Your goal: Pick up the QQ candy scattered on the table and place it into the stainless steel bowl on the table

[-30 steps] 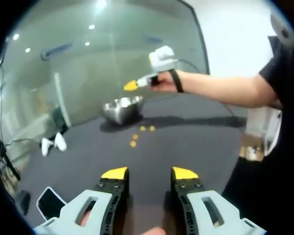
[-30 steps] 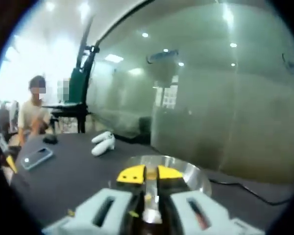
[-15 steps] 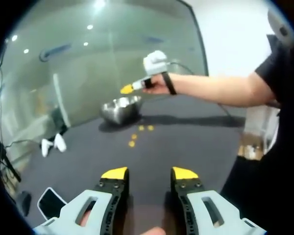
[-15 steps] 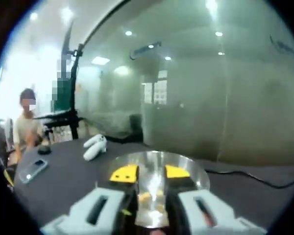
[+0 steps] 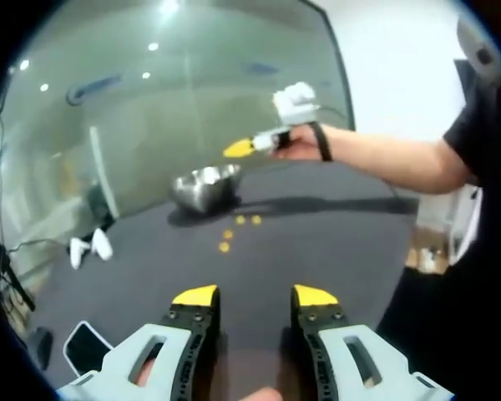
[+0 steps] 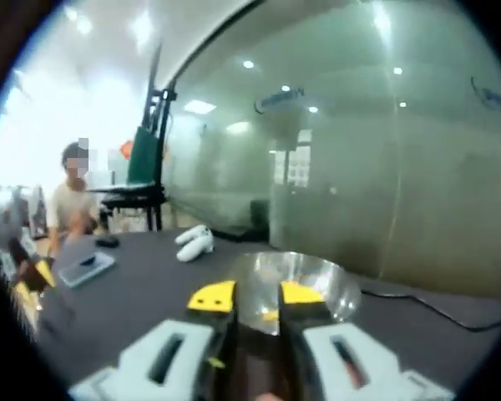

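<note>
Hovering beside the stainless steel bowl, the right gripper gapes empty; the left gripper, parted and empty, risks scattering the candies near the bowl.

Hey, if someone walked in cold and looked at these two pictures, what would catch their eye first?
Probably the shiny stainless steel bowl on the dark table, seen close beyond the right claw, whose jaws stand open. In the left gripper view, a few yellow candies lie on the table in front of the bowl, and a person's arm reaches across above them holding that claw. The left claw is open and empty nearer the camera.
</note>
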Demonstrator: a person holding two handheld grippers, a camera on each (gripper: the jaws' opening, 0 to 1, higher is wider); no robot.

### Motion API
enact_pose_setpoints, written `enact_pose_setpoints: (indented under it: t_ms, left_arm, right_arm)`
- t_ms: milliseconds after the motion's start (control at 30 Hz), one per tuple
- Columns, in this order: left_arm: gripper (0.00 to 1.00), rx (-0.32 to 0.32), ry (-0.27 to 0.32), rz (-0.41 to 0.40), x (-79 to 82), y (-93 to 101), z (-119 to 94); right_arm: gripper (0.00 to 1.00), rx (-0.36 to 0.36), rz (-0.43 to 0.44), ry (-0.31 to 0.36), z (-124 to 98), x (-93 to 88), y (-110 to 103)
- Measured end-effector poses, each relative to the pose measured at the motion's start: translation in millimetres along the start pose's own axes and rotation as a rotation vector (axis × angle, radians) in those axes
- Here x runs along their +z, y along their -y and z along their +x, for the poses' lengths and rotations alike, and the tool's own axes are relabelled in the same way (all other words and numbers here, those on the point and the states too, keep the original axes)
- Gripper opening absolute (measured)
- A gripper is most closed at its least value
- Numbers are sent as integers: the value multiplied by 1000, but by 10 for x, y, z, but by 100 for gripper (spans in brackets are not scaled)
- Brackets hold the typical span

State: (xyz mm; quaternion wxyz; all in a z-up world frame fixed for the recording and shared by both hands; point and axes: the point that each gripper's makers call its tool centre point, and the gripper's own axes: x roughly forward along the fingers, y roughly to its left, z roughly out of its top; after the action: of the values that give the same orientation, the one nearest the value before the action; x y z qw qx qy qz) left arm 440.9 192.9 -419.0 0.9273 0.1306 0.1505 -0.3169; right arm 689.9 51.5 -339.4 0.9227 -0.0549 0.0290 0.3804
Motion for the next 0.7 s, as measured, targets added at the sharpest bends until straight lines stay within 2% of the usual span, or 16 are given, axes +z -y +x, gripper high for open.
enact_pose_setpoints:
  t_ms: [100,367,533,700]
  left_arm:
    - [35,3,2,-3,0,-10,-5]
    - [35,-11,4,7,19,29,-4]
    - [35,-5,3,5,12,11,-5]
    - [35,-1,6,3,9,-10,-10]
  right_arm:
    - [19,16,29,2,-211,-47,-73]
    - [19,37,4,-50,-586,-407,-229]
    - [19,34,-37,-86,-762,-605,-334]
    - [19,43,-24,-105,-881,-760,-407]
